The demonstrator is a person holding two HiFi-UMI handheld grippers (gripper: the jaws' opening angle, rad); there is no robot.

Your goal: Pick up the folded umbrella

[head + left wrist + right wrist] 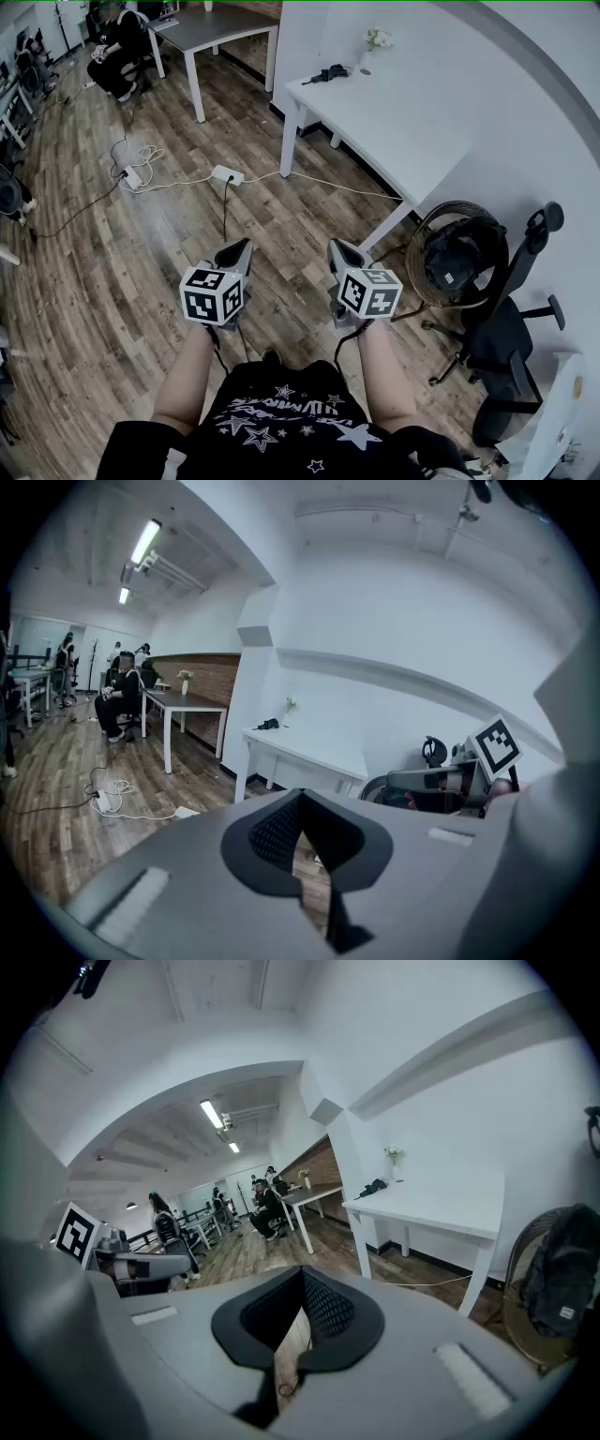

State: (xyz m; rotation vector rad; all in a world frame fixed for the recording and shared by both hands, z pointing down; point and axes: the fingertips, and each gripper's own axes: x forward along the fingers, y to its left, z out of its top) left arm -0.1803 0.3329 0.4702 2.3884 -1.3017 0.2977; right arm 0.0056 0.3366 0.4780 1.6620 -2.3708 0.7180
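A small black object [328, 73] that looks like the folded umbrella lies at the far end of the white table [403, 112], beside a little vase of flowers [375, 39]. The same dark object [269, 725] shows in the left gripper view and again [373, 1188] in the right gripper view, far ahead of both grippers. My left gripper [246, 244] and right gripper [336, 246] hang side by side over the wooden floor, well short of the table. On each, the jaws meet at the tips with nothing between them [300, 794] [302, 1271].
A round wicker chair holding a black bag [459, 253] and a black office chair [506, 347] stand at the right by the wall. A power strip [228, 174] and cables lie on the floor ahead. Farther back are a grey table [216, 28] and a seated person [117, 47].
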